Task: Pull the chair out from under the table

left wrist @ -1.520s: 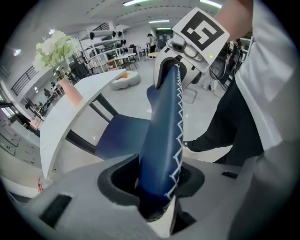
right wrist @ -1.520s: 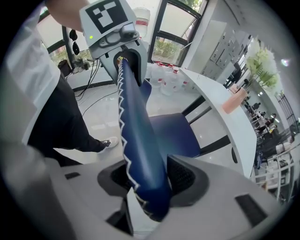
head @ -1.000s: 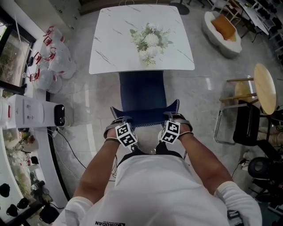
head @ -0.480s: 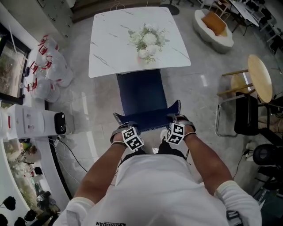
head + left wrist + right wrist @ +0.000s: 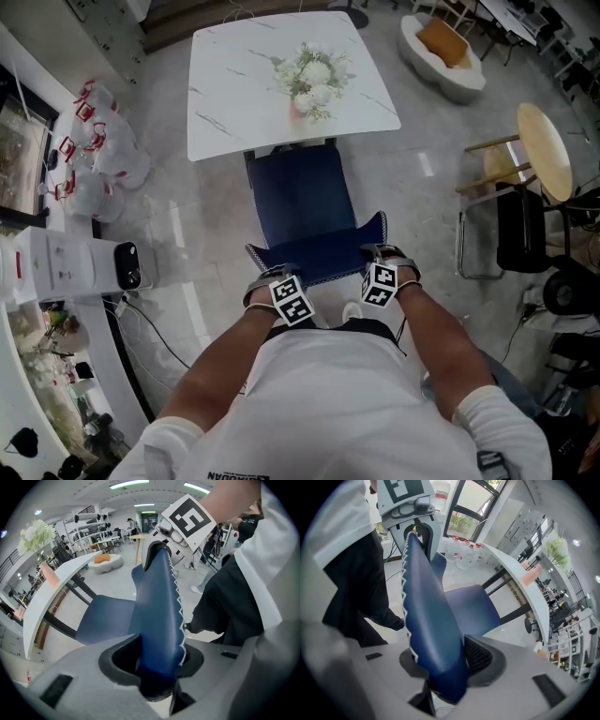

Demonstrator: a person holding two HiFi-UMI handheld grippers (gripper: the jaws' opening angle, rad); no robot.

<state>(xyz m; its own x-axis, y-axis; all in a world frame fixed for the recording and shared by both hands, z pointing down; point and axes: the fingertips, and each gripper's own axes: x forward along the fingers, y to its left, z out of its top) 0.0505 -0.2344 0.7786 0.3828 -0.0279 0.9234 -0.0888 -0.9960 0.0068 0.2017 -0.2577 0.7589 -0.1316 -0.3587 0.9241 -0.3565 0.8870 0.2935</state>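
Note:
A dark blue chair (image 5: 302, 202) with white zigzag stitching stands at the near edge of the white marble table (image 5: 234, 84); most of its seat shows in the head view. My left gripper (image 5: 272, 278) is shut on the left end of the backrest's top edge (image 5: 157, 620). At the right end of the backrest (image 5: 426, 620), my right gripper (image 5: 382, 255) is shut on that same edge. In each gripper view the padded backrest fills the gap between the jaws. The other gripper shows at the backrest's far end, the right gripper (image 5: 164, 536) and the left gripper (image 5: 415, 510).
A vase of white flowers (image 5: 309, 80) stands on the table. On the left are white bags (image 5: 94, 141), a white appliance (image 5: 66, 258) and floor cables (image 5: 150, 319). On the right are a round wooden table (image 5: 544, 155), a black chair (image 5: 520, 244) and a white lounge seat (image 5: 441, 47).
The chair has slid out from under the table towards the person, so more of the seat shows. Both grippers moved back with the backrest in their grip.

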